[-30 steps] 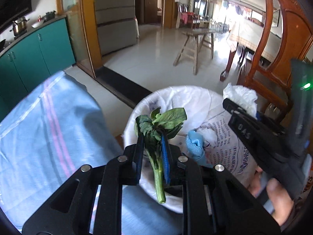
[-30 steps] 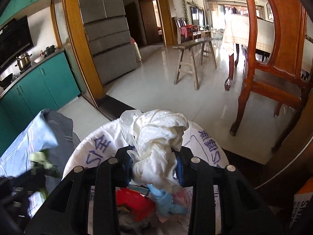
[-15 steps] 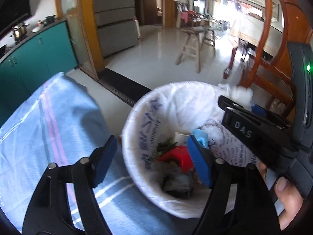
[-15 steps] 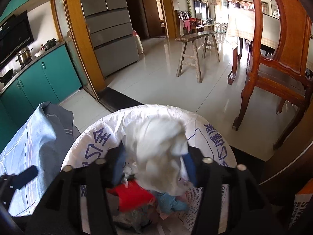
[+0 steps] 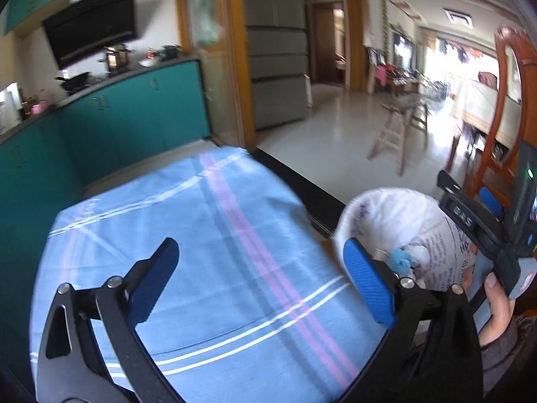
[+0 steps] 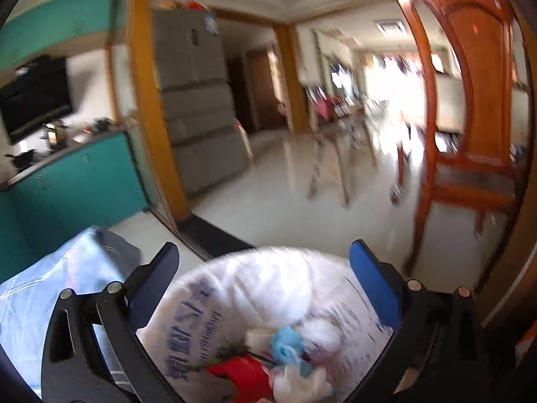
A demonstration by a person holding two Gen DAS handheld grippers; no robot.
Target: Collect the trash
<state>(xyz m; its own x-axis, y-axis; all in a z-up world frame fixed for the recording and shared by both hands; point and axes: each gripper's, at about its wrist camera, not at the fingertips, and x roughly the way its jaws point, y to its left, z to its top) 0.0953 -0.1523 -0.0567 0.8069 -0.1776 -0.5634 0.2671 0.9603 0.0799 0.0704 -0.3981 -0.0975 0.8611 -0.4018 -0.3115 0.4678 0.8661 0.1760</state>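
Both loads released since a second ago: left tongs and right tongs are spread empty, crumpled white tissue and leafy greens now lodged in white-lined waste bin, right of blue-striped cloth-covered bench.

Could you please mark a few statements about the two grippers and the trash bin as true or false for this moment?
1. The left gripper is shut on a leafy green stem. False: its jaws stand wide apart with nothing between them.
2. The right gripper is open. True.
3. The trash bin is lined with a white bag printed with blue characters. True.
4. The bin holds nothing. False: a red item, a blue scrap and white crumpled paper lie inside.
5. The left gripper is above the striped blue cloth. True.
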